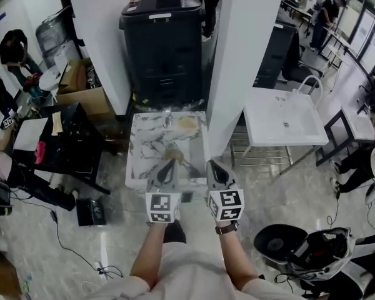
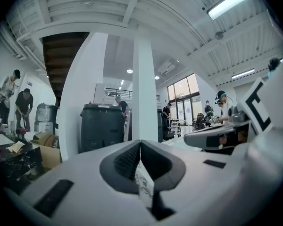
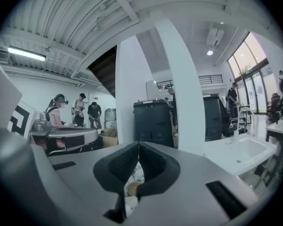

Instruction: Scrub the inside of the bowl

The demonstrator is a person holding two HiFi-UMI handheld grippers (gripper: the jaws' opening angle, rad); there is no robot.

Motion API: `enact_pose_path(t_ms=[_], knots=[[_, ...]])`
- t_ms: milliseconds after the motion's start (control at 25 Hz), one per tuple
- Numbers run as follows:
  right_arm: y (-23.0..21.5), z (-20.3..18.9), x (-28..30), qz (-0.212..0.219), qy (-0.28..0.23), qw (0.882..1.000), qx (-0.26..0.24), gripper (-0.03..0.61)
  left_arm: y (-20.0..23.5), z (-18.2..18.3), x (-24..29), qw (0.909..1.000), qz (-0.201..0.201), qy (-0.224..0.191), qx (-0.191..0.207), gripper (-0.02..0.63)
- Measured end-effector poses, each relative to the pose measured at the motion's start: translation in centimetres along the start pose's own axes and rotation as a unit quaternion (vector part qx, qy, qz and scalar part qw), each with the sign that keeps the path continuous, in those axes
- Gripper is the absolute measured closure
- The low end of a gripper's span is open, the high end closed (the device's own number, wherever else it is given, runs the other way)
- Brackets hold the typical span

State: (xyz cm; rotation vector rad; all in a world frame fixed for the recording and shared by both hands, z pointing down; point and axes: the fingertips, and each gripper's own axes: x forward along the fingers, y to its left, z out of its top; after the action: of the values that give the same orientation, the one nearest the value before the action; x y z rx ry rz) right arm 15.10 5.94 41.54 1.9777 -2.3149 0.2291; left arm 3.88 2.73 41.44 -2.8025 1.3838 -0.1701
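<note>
A small marble-topped table (image 1: pixel 144 144) stands in front of me in the head view. A tan round object (image 1: pixel 188 124), perhaps the bowl, lies on its far part. Nearer lies a brownish item (image 1: pixel 173 153) that is too small to make out. My left gripper (image 1: pixel 167 167) hovers over the table's near edge, shut and empty. My right gripper (image 1: pixel 216 167) hangs just off the table's right near corner, also shut with nothing in it. In the left gripper view the left gripper (image 2: pixel 140 145) has its jaws pressed together. The right gripper (image 3: pixel 138 147) does too, with a patch of marble (image 3: pixel 137 172) showing below it.
A black bin (image 1: pixel 164 42) stands behind the table between white pillars (image 1: pixel 244 55). A white sink (image 1: pixel 284 119) is at the right, a black table (image 1: pixel 62 142) and cardboard box (image 1: pixel 81 92) at the left. Cables (image 1: pixel 62 236) and a helmet (image 1: pixel 319 255) lie on the floor; people stand around.
</note>
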Motion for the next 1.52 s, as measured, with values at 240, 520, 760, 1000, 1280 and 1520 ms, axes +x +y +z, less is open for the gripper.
enact_pose_path(t_ms=[240,520,760,1000,1280,1520], knots=[[1.4,3.8,8.5,0.007,0.033,0.999,-0.023,0.568,7.3,1.4,6.3,0.9991,-0.022,0.035,-0.008,0.603],[1.4,0.8,17.7,0.015,0.059,0.998,-0.031,0.568,12.6,-9.1,12.4,0.9907,-0.034,0.128,0.029,0.601],[1.7,-3.6,21.4,0.052,0.134,0.989,-0.037,0.568,13.1,-18.6,14.2,0.9644,-0.108,0.230,0.072,0.601],[0.7,-6.1,25.4,0.089,0.161,0.981,-0.055,0.568,11.1,-27.1,17.2,0.9189,-0.215,0.313,0.108,0.601],[-1.7,-9.2,28.5,0.117,0.191,0.974,-0.036,0.568,7.9,-37.3,17.3,0.8084,-0.385,0.394,0.208,0.582],[-3.4,-12.2,30.0,0.120,0.222,0.968,-0.013,0.568,6.3,-42.2,16.0,0.7445,-0.465,0.428,0.214,0.431]])
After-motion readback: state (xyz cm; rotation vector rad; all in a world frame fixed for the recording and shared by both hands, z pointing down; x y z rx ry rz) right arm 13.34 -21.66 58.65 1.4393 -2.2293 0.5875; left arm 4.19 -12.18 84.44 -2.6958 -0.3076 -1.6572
